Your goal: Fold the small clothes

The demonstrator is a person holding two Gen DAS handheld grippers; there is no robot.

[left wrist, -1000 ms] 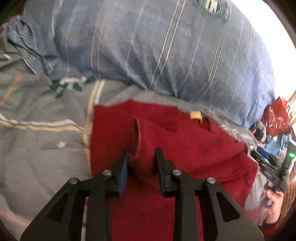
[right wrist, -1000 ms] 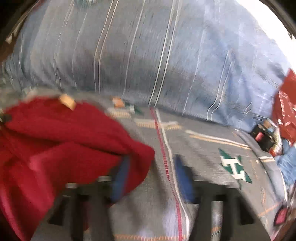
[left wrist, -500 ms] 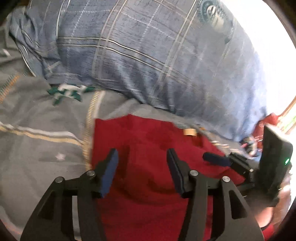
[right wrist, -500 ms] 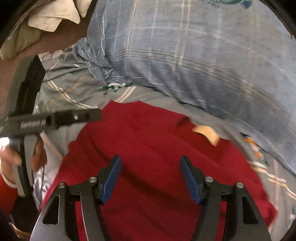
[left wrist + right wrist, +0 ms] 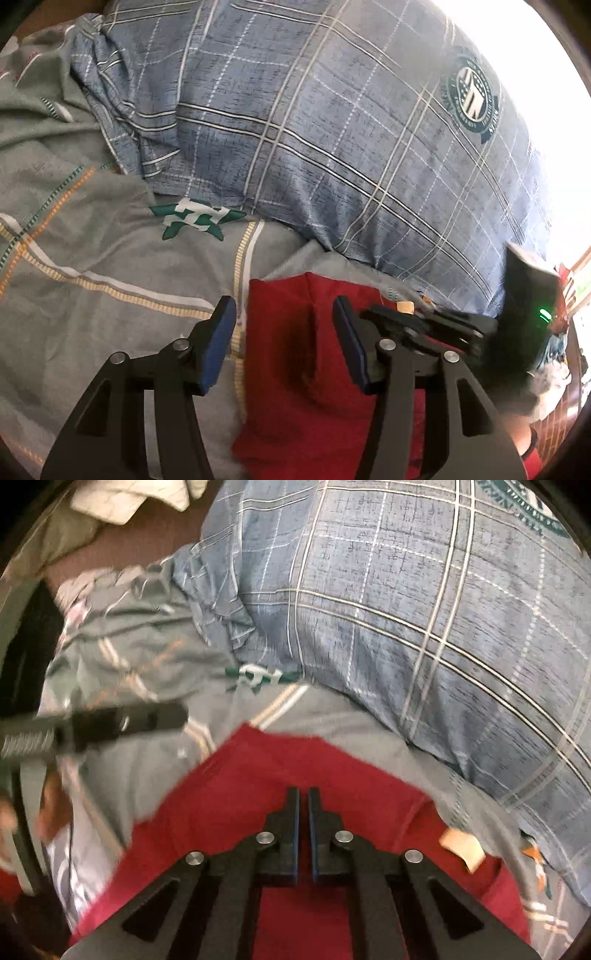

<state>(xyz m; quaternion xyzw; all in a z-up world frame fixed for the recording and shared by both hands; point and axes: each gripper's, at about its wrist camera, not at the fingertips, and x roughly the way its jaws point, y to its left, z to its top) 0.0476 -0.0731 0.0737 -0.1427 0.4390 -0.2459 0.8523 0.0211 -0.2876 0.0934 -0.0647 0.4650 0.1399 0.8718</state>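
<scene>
A small red garment (image 5: pixel 291 369) lies flat on the grey patterned bedsheet (image 5: pixel 110 302), with a tan label (image 5: pixel 405 307) at its far edge. My left gripper (image 5: pixel 284 332) is open above the garment's left edge, holding nothing. In the right wrist view the garment (image 5: pixel 236 805) fills the lower middle, its label (image 5: pixel 463 849) at the right. My right gripper (image 5: pixel 303 805) is shut just over the red cloth; I see no cloth between its fingers. It also shows in the left wrist view (image 5: pixel 424 325), lying over the garment's far right part. The left gripper (image 5: pixel 92 723) shows blurred at the left in the right wrist view.
A large blue plaid pillow (image 5: pixel 332 129) lies behind the garment and also shows in the right wrist view (image 5: pixel 424 609). The bedsheet carries a green emblem (image 5: pixel 195 219). Pale cloth (image 5: pixel 129 498) lies on a dark brown surface at the far top left.
My left gripper let go of the red fold, opened and drew back to the left edge. My right gripper swung over the garment and went from open to shut.
</scene>
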